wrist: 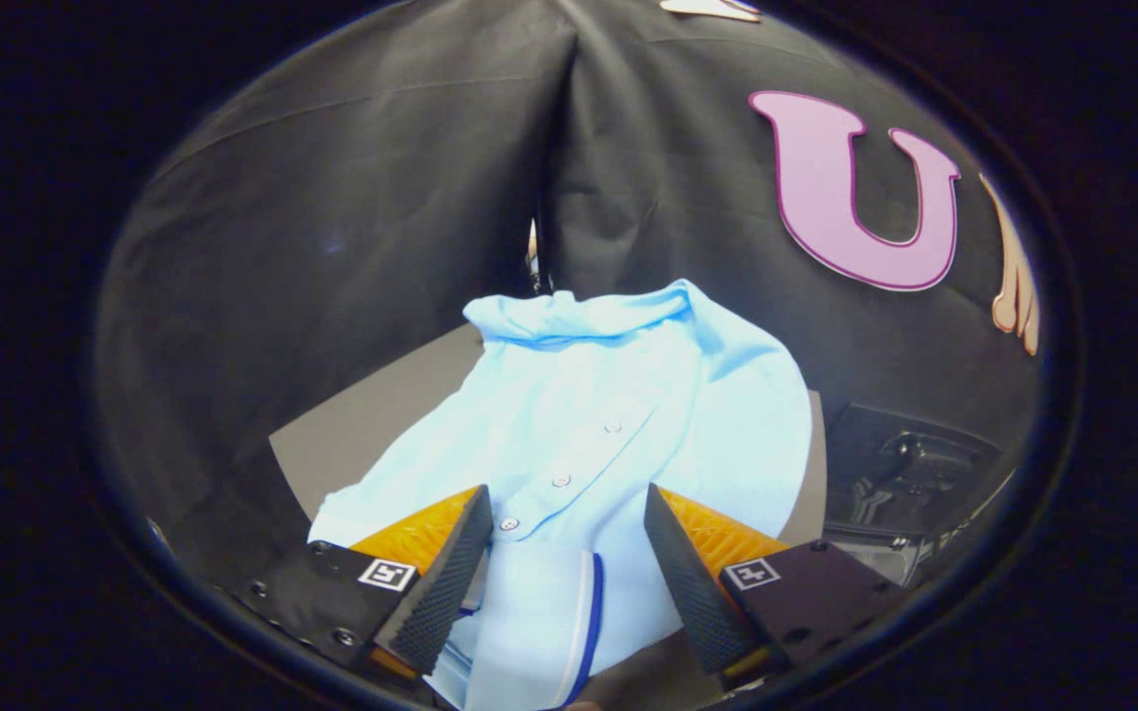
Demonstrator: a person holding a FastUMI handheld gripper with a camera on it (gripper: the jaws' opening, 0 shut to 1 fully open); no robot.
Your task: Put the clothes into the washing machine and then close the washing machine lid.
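Observation:
A light blue button-up shirt (589, 434) lies spread on a grey table (371, 415), its collar at the far end and a blue-trimmed hem nearest me. My gripper (566, 509) hovers over the shirt's near part with its two orange, black-padded fingers (441, 583) wide apart. The button placket runs between them, and neither pad presses on the cloth.
A dark machine part or frame (905, 474) sits off the table's right edge, low beside the right finger. The black cloth wall (352, 217) closes in behind the table, with a seam at the far middle.

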